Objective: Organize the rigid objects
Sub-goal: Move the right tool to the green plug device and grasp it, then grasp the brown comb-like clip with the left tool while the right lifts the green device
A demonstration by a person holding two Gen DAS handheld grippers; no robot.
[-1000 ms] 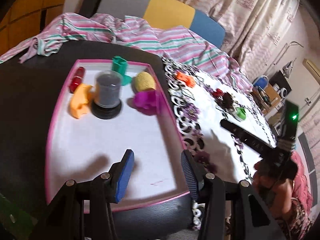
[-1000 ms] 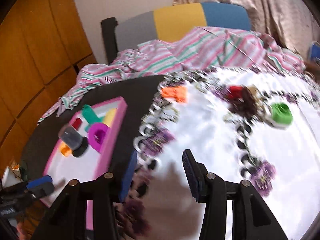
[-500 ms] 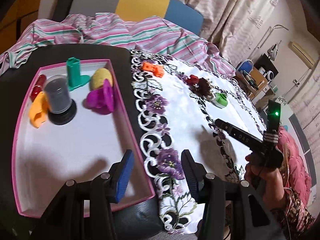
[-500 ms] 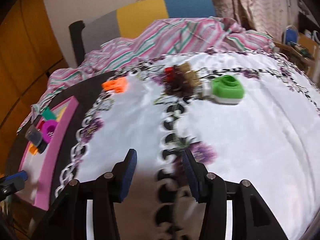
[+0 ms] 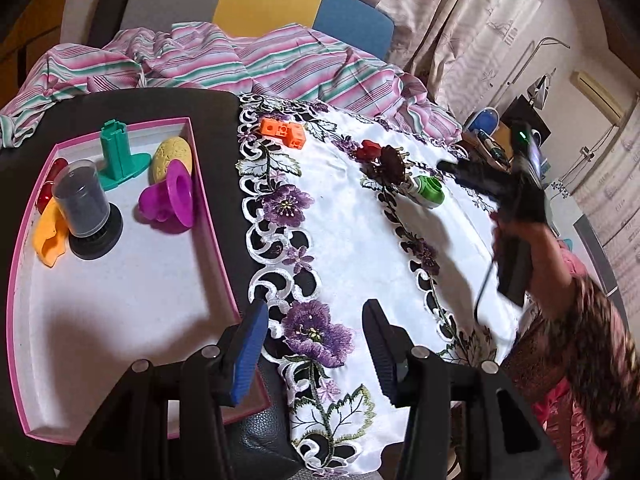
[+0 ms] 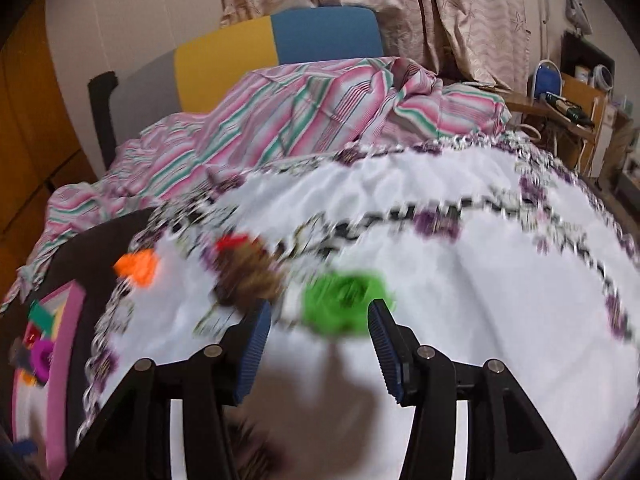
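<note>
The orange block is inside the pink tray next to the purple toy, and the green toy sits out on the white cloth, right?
Not quite. The orange block lies on the white cloth, outside the pink tray; the left wrist view shows it. The purple toy is in the tray, and the green toy does sit on the cloth.

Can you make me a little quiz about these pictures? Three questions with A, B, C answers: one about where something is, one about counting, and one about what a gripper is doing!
1. Where is the purple toy?
A. in the pink tray
B. on the flowery white cloth
C. on the striped blanket

2. How many toys are in the tray?
A. two
B. six
C. ten

3. What is in the left gripper?
A. an orange block
B. the green toy
C. nothing

Answers:
1. A, it lies inside the tray's rim.
2. B: red, orange, green, yellow, purple, plus the clear canister.
3. C, only cloth shows between its fingers.
</note>
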